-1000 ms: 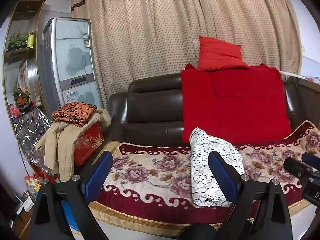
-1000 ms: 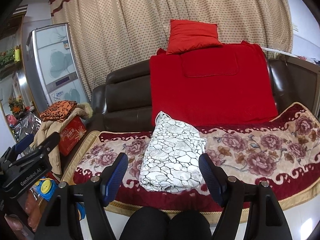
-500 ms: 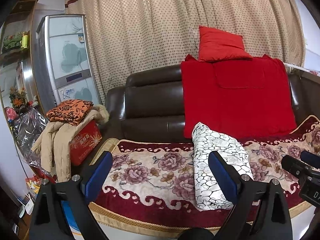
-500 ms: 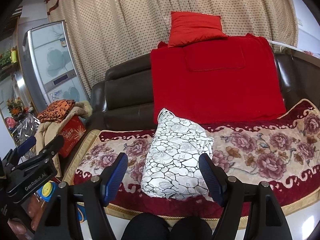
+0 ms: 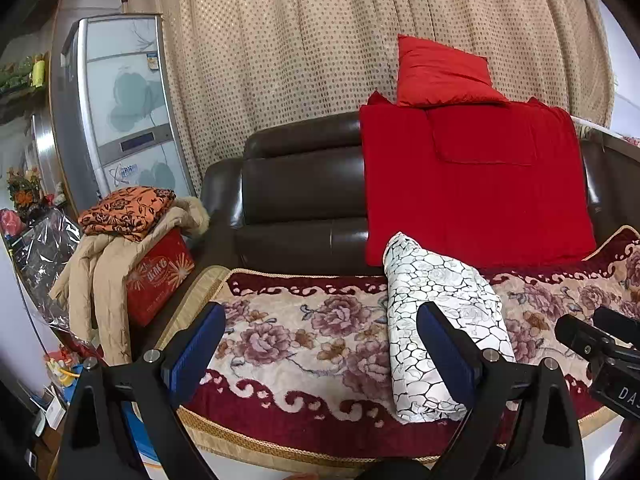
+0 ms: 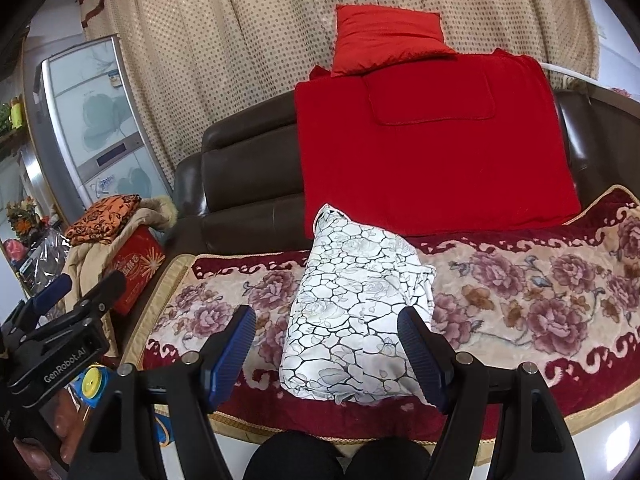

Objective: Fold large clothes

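In our left view, a red box [image 5: 158, 276] has coats piled on top; we cannot see inside it. Our left gripper [image 5: 316, 344] is spread wide and holds nothing. The folded white garment [image 5: 440, 328] lies on the flowery sofa cover [image 5: 304, 332], just past the right finger. In our right view, our right gripper [image 6: 326, 342] is spread wide too, and the white garment [image 6: 356, 312] lies ahead between its fingers, not touched.
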Demonstrator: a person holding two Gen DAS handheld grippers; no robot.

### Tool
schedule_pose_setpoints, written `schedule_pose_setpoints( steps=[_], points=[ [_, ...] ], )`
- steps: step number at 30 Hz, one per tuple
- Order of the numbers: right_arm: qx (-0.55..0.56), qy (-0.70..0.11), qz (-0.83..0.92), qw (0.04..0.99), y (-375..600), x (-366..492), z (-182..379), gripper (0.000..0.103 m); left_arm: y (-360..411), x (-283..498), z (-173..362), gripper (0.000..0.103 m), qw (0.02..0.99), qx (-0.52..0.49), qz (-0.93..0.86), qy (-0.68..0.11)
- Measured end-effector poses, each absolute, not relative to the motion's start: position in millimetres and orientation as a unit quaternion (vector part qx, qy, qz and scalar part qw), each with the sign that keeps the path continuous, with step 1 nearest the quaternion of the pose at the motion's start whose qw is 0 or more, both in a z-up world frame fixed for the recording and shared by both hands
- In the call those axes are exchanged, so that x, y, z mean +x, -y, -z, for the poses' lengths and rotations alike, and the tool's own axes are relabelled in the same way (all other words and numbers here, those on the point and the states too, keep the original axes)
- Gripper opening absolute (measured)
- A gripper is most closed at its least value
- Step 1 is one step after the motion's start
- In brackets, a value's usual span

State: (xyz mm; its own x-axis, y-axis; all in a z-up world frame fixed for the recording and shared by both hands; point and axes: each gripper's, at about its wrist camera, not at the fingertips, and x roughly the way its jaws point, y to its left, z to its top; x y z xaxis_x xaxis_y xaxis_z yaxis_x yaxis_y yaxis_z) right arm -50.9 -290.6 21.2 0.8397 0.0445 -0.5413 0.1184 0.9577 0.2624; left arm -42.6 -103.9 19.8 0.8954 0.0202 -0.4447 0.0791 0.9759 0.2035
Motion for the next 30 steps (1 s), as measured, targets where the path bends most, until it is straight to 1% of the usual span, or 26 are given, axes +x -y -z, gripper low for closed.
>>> schedule_pose_setpoints(
  steps=[8, 20, 30],
  points=[
    [0.137, -0.284, 0.022, 0.949, 281.0, -55.3, -20.6, 0.077, 91.2, -49.8, -15.7, 0.096, 0.967, 0.097, 0.010, -0.236],
    [0.109, -0.267, 0.027, 0.957, 263.4, -77.2, -38.2, 0.077, 75.4, -67.8, -23.3, 0.096, 0.972, 0.076, 0.015, -0.220],
    [0.096, -0.258, 0.044, 0.960, 267.3, -63.7, -43.2, 0.077, 78.8, -46.0, -21.9, 0.096, 0.970, 0.075, 0.024, -0.230]
  ],
)
